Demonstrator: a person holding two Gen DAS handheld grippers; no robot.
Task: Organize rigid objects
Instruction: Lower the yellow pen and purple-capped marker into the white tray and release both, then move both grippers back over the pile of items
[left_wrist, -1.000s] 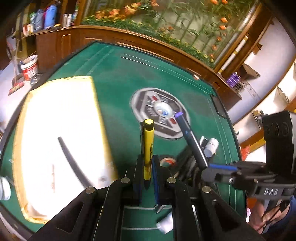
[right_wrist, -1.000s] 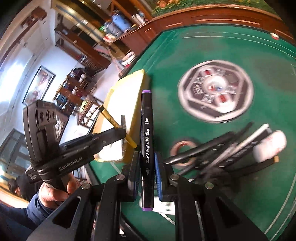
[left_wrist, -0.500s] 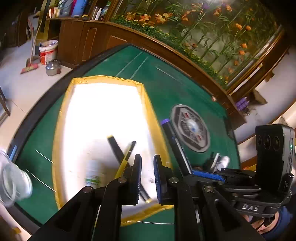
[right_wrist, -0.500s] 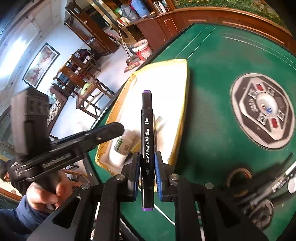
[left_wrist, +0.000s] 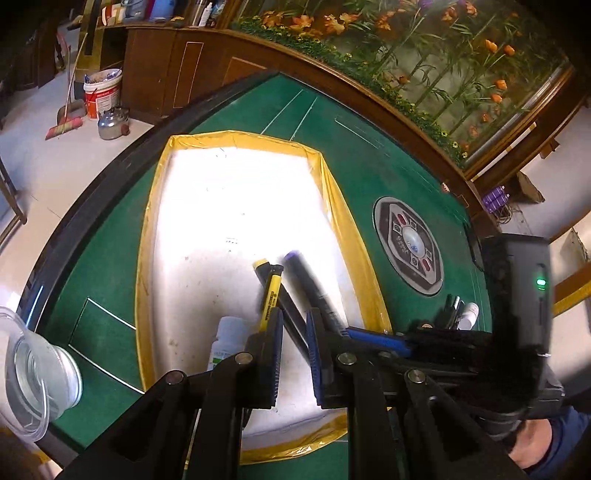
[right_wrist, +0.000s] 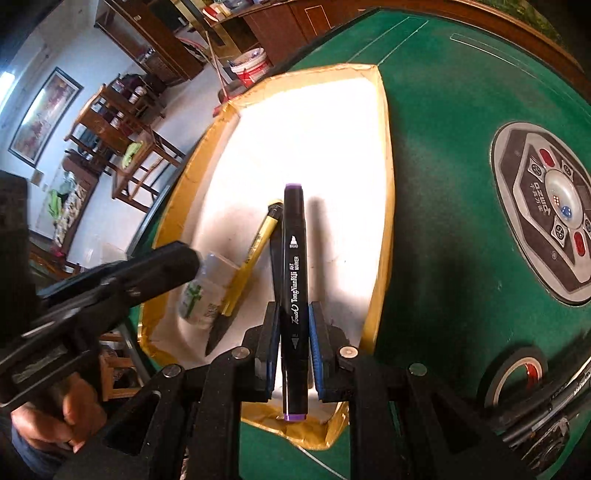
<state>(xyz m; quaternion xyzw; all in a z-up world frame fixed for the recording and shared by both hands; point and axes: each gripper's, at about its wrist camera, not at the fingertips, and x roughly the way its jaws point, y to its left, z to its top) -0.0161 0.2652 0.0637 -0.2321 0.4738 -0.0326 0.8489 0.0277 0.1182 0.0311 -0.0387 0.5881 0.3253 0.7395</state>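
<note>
A white tray with a yellow taped rim (left_wrist: 236, 140) (right_wrist: 384, 184) sits on the green felt table. In it lie a yellow pen (left_wrist: 271, 295) (right_wrist: 258, 243), a black pen (right_wrist: 275, 266) and a small white bottle (left_wrist: 225, 336) (right_wrist: 203, 291). My left gripper (left_wrist: 295, 317) (right_wrist: 177, 258) hovers over the tray's near end, its jaws slightly apart with nothing between them. My right gripper (right_wrist: 293, 310) (left_wrist: 369, 334) is shut on a black marker with purple caps (right_wrist: 295, 280) (left_wrist: 314, 284). It holds the marker above the tray, just right of the yellow pen.
A pile of pens (left_wrist: 454, 310) and a tape roll (right_wrist: 513, 373) lie on the felt right of the tray. The dice panel (left_wrist: 410, 247) (right_wrist: 546, 210) marks the table's centre. A clear plastic container (left_wrist: 37, 373) stands at the near left edge.
The left gripper let go of the yellow pen, which now lies in the tray. Both grippers moved left from the pen pile to over the tray, the right one carrying the marker.
</note>
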